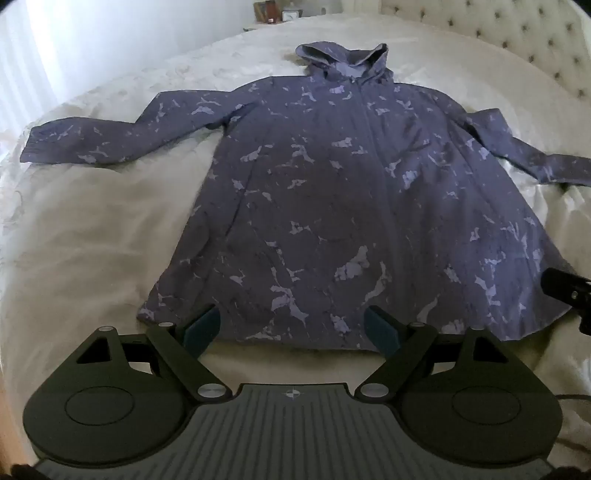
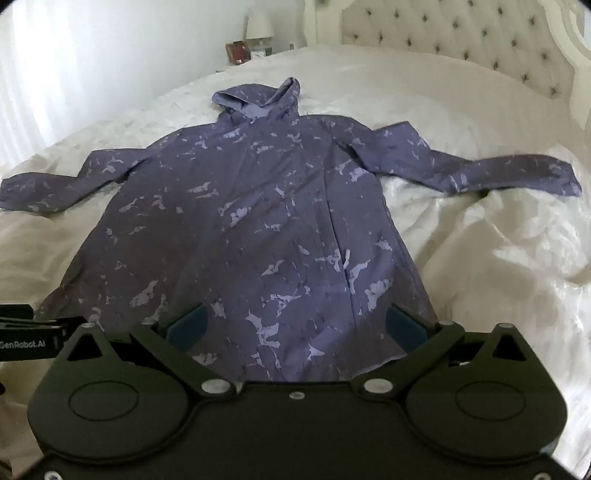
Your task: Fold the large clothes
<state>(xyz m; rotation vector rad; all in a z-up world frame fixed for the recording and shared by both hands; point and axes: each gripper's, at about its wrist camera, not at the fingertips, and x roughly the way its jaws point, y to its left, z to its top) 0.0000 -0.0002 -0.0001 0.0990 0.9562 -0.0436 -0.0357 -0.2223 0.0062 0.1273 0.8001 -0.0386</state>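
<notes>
Left gripper (image 1: 292, 326): nearest the left wrist camera, black frame with teal pads, fingers spread wide apart, holding nothing, poised over the hem edge of the jacket. One pad sits over the hem near its left corner, the other over the hem near the middle.

Right gripper (image 2: 295, 325): black frame, teal pads, likewise spread wide and empty, poised over the lower right portion of the jacket hem. Its tip shows at the right edge of the left wrist view; the left gripper's body, with white lettering, shows at the left edge of the right wrist view.

Jacket (image 1: 332, 206): large, hooded, dark purple with pale lilac mottled print. Laid flat, front up, centre closure shut, on the bed (image 1: 92, 240). Hem towards the cameras, hood (image 1: 341, 61) at the far end. Both sleeves stretched outward, left sleeve (image 1: 96, 142) and right sleeve (image 2: 480, 171) each lying on the bedding.

Bed: cream-white cover, rumpled to the right of the jacket. Tufted cream headboard (image 2: 461, 33) at far right.

Nightstand (image 2: 245, 51): beyond the bed, carrying a white lamp (image 2: 259, 26) and small items too blurred to identify.
</notes>
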